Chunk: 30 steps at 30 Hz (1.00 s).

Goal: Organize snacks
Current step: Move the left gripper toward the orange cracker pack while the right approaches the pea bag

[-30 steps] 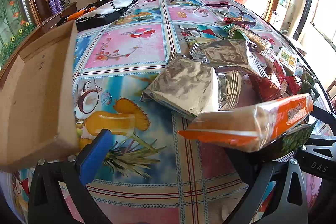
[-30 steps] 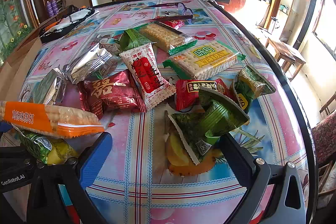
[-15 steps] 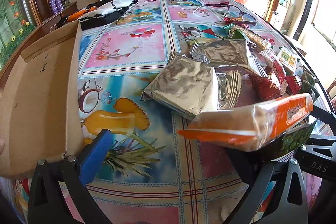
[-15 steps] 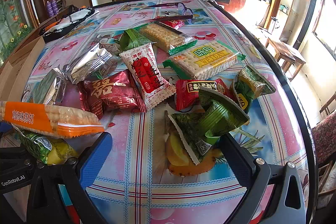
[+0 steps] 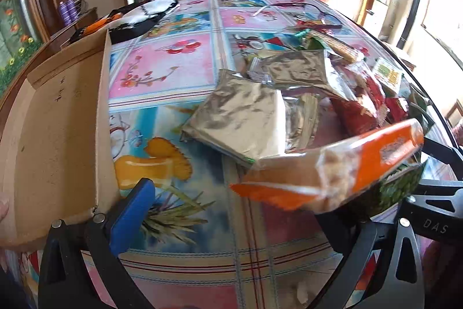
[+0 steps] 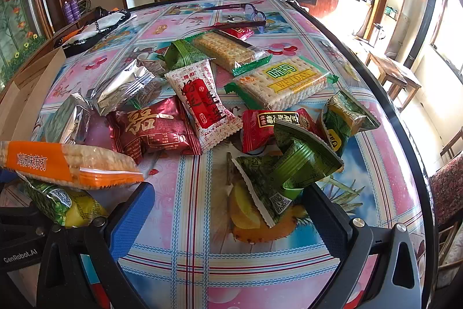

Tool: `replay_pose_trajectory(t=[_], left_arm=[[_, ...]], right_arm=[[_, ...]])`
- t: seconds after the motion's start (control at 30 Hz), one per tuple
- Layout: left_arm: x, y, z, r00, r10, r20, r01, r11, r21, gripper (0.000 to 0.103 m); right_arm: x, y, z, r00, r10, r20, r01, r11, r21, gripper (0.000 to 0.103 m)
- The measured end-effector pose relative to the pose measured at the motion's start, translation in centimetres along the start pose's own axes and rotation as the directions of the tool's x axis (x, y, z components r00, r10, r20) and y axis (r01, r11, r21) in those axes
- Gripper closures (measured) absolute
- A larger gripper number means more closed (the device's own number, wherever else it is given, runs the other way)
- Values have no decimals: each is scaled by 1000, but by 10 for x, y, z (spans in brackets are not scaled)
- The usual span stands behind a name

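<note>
While the cardboard box is sitting open at the table's left edge, I am keeping my left gripper spread, an orange cracker pack lying across its right finger; my right gripper is gaping around a green packet.

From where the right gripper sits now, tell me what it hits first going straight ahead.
Most likely the green cup-shaped snack pack lying just ahead of the open right gripper; the dark red packet lies further back-left. Depth is uncertain through the fisheye.
</note>
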<state>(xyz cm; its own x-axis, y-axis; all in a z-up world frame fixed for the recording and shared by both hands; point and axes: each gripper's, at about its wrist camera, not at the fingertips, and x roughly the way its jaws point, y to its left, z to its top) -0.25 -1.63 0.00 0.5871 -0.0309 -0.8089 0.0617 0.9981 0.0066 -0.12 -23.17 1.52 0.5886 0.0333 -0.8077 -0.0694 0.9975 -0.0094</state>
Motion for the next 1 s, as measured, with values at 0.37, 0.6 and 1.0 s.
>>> replay_pose_trajectory(t=[0.37,0.6,1.0], left_arm=[[-2,-23,0,996,-94,-9,94,987,127,0],[-1,-26,0,994,-107,-11,107,984,144,0],[-2,-26,-1,994,-108,-9,108,984,144,0]], right_arm=[[-35,-35,-3,993,117,25,-117,993,14,4],[-53,-58,-13,973,219,77,-225,971,77,4],[-43,-74,-31,880,450,151,-470,869,154,22]])
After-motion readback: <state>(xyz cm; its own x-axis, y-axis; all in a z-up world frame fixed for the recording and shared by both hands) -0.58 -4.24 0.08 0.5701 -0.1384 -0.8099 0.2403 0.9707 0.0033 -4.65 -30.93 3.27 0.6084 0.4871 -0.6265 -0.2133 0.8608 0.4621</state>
